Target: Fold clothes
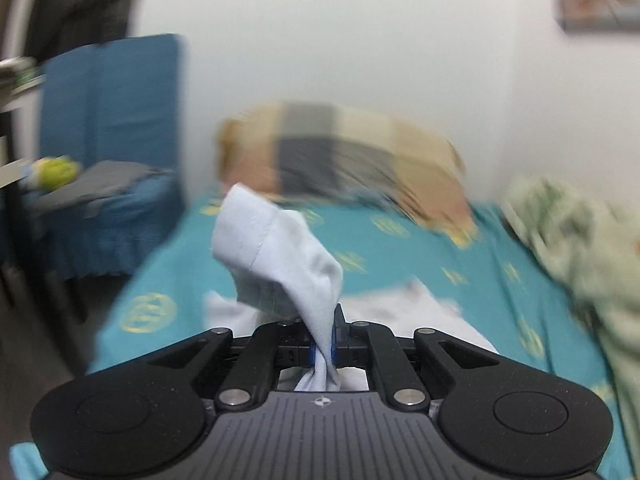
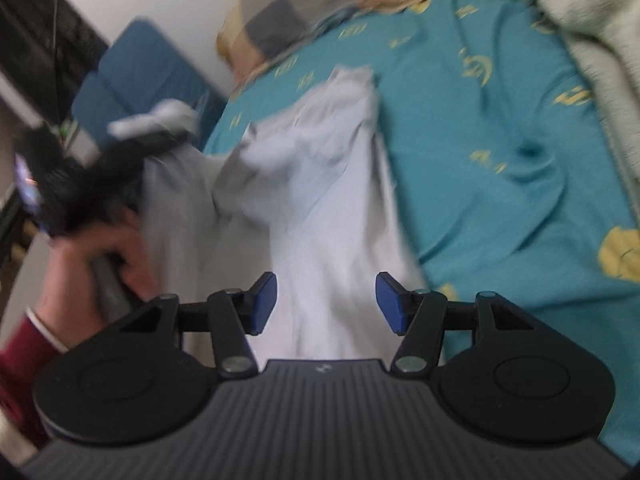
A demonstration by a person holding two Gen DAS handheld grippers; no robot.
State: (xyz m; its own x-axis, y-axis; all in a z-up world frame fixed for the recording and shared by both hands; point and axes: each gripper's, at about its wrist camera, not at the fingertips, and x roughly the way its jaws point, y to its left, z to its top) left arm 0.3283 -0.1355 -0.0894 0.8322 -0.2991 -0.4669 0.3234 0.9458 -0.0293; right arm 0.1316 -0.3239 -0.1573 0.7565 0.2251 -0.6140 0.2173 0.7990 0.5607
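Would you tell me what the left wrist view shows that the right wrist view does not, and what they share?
Only the left wrist view shows the left gripper shut on a bunched corner of the pale blue garment. Only the right wrist view shows the right gripper open over the spread cloth, and the person's left hand. Both show the teal bedsheet and checked pillow.

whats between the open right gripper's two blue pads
In the right wrist view, only the pale blue garment lies behind the gap of the right gripper; nothing is pinched.
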